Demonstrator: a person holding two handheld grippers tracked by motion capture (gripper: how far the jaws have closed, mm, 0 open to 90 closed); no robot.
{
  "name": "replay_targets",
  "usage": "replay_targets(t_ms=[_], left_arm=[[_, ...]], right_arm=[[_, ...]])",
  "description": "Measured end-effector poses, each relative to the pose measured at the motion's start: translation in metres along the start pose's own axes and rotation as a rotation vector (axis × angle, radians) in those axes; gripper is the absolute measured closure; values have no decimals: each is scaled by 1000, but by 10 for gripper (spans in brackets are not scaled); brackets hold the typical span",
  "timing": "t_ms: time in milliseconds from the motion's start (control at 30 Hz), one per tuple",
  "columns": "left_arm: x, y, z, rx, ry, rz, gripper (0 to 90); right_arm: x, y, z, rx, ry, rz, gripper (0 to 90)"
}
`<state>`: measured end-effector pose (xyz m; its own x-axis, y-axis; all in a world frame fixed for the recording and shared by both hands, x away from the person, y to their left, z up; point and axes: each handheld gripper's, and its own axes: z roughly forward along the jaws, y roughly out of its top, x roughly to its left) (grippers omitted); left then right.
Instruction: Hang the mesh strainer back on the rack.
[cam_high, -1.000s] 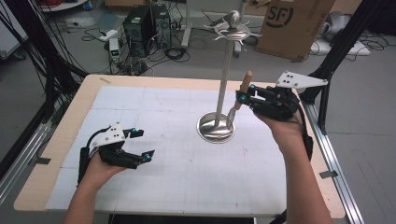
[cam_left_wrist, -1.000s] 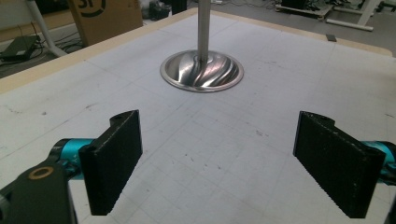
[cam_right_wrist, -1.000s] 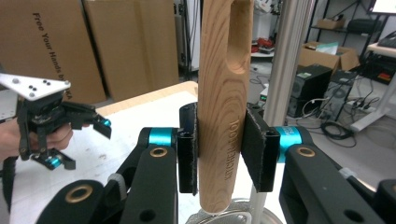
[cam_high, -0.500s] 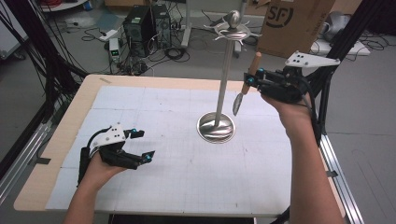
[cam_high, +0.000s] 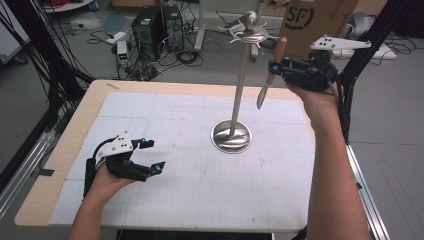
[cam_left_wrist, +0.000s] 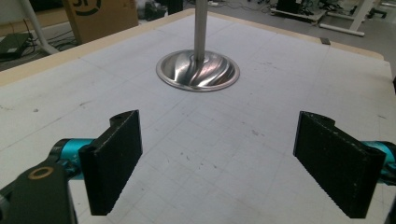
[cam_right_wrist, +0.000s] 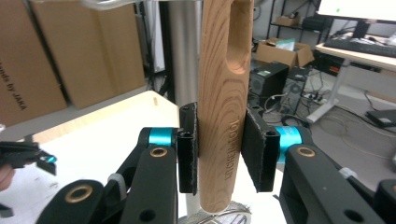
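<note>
The right gripper (cam_right_wrist: 219, 154) has its two black jaws clamped on the wooden handle (cam_right_wrist: 225, 102) of a kitchen tool, one pad flat against each side of it (the handle carries burnt-in lettering and a long slot near its upper end). In the high view that same right gripper (cam_high: 276, 67) is held up in the air over the far right part of the table (cam_high: 165, 90), near the top of the stand, and the kitchen tool (cam_high: 270, 75) hangs nearly upright from it, wooden end up and metal tip (cam_high: 261, 97) pointing down, clear of the surface and just beside the pole without touching it. The left gripper (cam_left_wrist: 219, 158) has its jaws wide apart with nothing between them; only the gridded white mat (cam_left_wrist: 261, 93) shows through the gap. From above, the left gripper (cam_high: 150, 157) rests low over the near left corner of the table, in the person's left hand (cam_high: 107, 182), well apart from the stand. One metal stand (cam_high: 240, 85) is on the table, right of the middle: a round shiny base (cam_high: 231, 136), a thin upright pole, and a ring of hooks with a ball on top (cam_high: 250, 27); I can see nothing hanging from those hooks. The count is two grippers, one tool, one stand. Beyond the far edge, on the floor, are a computer case (cam_high: 150, 22) and one cardboard box (cam_high: 310, 20).
</note>
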<state>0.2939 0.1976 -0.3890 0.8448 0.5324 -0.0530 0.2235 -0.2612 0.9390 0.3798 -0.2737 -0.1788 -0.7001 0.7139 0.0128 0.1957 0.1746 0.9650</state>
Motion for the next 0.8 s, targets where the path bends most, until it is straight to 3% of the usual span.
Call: replay_targets(t_ms=[400, 800], left_arm=[[0, 0, 1, 1, 2, 1, 161], [0, 0, 0, 2, 2, 0, 162]], right_arm=[[-6, 13, 6, 17, -41, 4, 690], [-11, 14, 7, 34, -71, 19, 691]])
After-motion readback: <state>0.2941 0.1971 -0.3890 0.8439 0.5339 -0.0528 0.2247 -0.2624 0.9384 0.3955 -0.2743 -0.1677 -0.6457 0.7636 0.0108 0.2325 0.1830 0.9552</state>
